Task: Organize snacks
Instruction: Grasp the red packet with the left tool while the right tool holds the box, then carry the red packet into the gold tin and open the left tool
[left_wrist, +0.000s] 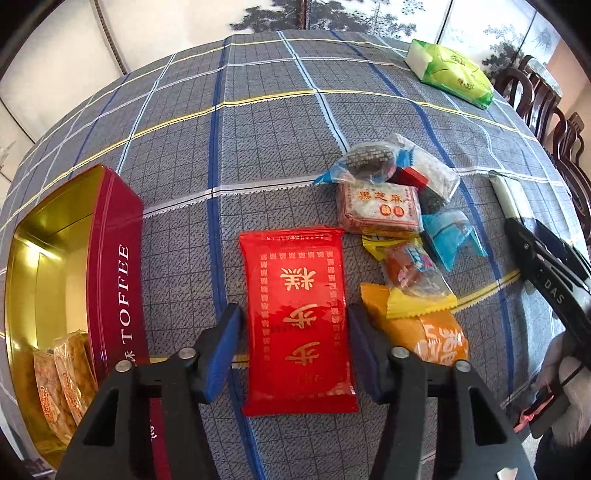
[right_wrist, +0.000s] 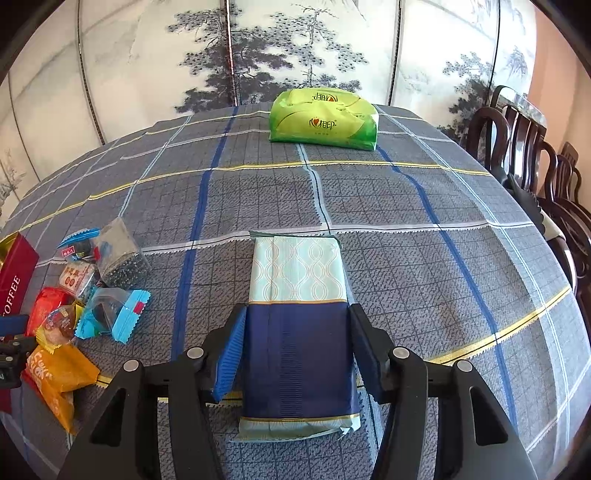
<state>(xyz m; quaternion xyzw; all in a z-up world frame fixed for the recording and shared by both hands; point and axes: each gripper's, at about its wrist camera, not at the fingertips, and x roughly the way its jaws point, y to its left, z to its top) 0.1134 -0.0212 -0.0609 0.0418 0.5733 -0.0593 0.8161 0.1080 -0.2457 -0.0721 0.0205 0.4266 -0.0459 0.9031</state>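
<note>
Your left gripper (left_wrist: 293, 332) straddles the red snack packet (left_wrist: 297, 314) lying flat on the plaid-clothed surface (left_wrist: 258, 147); the blue pad (left_wrist: 221, 354) on one side stands just clear of the wrapper, while the other sits at its edge, contact uncertain. Beside it, near the surface's left edge, the open red toffee tin (left_wrist: 114, 266) holds two wrapped snacks (left_wrist: 62, 376). A loose heap of wrapped snacks (left_wrist: 399, 229), an orange packet (left_wrist: 424, 332) among them, lies just past the red packet. Your right gripper (right_wrist: 297, 354) brackets a navy-and-pale-blue packet (right_wrist: 299, 314), both pads at its sides; whether they press cannot be told. A green tissue pack (right_wrist: 325, 118) rests near the surface's far edge.
</note>
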